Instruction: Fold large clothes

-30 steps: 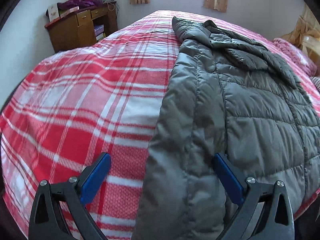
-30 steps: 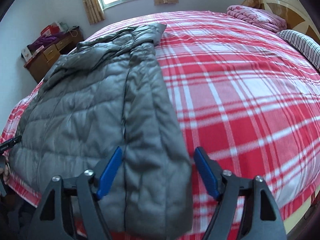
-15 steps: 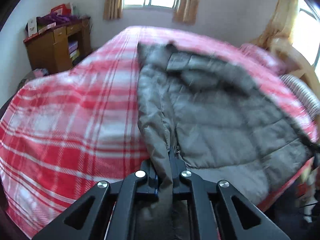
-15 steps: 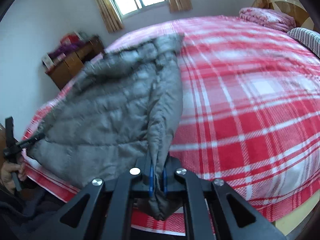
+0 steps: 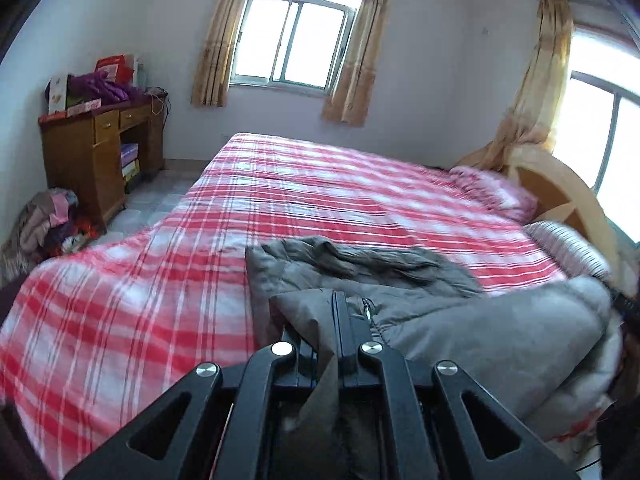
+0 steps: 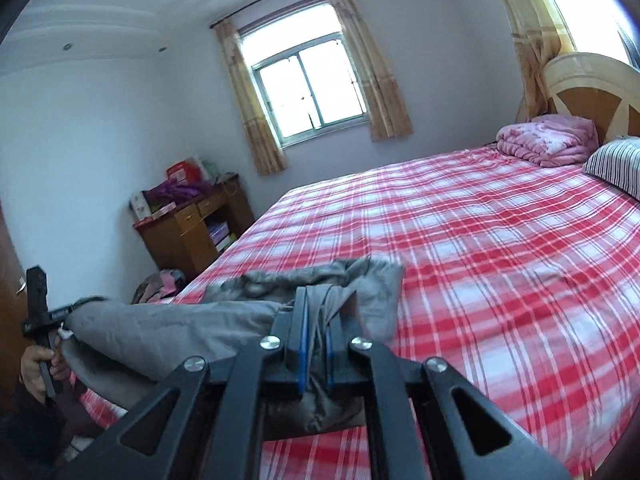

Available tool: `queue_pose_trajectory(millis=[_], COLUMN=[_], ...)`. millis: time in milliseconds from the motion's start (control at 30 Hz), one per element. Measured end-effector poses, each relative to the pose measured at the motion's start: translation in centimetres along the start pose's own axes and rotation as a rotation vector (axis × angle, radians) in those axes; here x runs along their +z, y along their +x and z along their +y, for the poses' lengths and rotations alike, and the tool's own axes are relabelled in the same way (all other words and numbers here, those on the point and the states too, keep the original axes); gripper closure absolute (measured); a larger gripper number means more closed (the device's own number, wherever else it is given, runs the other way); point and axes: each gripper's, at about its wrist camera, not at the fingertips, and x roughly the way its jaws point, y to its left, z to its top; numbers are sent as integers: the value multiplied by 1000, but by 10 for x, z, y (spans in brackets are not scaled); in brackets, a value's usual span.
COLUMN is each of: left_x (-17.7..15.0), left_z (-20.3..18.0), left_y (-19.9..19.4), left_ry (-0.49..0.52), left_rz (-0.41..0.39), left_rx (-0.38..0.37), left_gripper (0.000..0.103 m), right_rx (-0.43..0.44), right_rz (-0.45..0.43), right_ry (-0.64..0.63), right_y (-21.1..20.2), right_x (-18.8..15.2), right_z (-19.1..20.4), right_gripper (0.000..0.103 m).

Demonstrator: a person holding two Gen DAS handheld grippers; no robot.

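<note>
Claws (image 5: 329,320) (image 6: 316,320) pinching grey jacket (image 5: 460,320) hem corners, plaid bed (image 6: 500,248) beyond bare

I count one grey quilted puffer jacket (image 5: 460,332), bunched near the close edge of one bed with a red-and-white plaid cover (image 5: 320,200). Two black two-finger grippers: my left (image 5: 326,320) and my right (image 6: 316,320), one per hand. Two windows with metal frames, one on the far wall (image 5: 294,42), one at right (image 5: 600,152). One wooden desk (image 5: 92,152) at far left. One striped pillow (image 6: 616,164) and one folded pink floral blanket (image 6: 548,140) at far right. One wooden headboard (image 6: 592,84).
</note>
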Motion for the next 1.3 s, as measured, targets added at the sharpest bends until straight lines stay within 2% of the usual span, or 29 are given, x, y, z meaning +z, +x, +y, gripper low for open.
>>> queue_pose_trajectory(millis=[100,167,300,467,500,533,600,633,700,733,767,800,833,933,1033,1133,1200,1267,1300], left_x=[9,11,15,27,31,36,42,43,48,50,51,52,52,54,55,49,43,34,31], left_z=[2,5,18,46,49,57,65,70,68,65,57,50,38,7,-19,-55,-75,-86,-87], left_y=[47,82,139,165,167,167,160,154,158,161,163,164,164,169,186,209,230,259,274], left_ry=[33,47,21,-75,-86,-98,-127,-150,-151,-147,-132,-115,-88,-25,49,164,257,351,387], left_rz=[-9,-9,72,87,82,58,-7,-74,-82,-76,-86,-100,-124,-177,-158,-124,-74,-16,13], left_rx=[45,108,175,158,177,244,306,325,350,391,443,472,514,544,517,482,472,502,529], left_gripper=[98,94,89,81,70,45,13,11,11,11,11,11,11,10,10,9,8,8,8], right_rx=[-44,-71,-111,-139,-143,-147,-167,-167,-202,-214,-225,-253,-274,-315,-338,-295,-229,-191,-178], right_rz=[-2,7,44,98,106,116,130,140,173,178,179,165,134,94,91,148,210,275,337], right_ry=[19,45,75,102,112,118,120,124,114,109,107,107,110,82,-1,-57,-104,-173,-223], right_y=[65,100,158,198,207,216,229,236,251,256,263,267,267,267,272,287,297,312,325], right_x=[17,24,28,21,21,21,21,21,22,23,25,29,33,44,48,41,29,16,7], right_z=[-23,-32,-48,-70,-74,-78,-82,-85,-90,-90,-91,-90,-89,-78,-46,-11,20,40,52], right_gripper=[95,95,95,95,95,95,95,95,92,79,48,32,25,25,25,25,24,24,24])
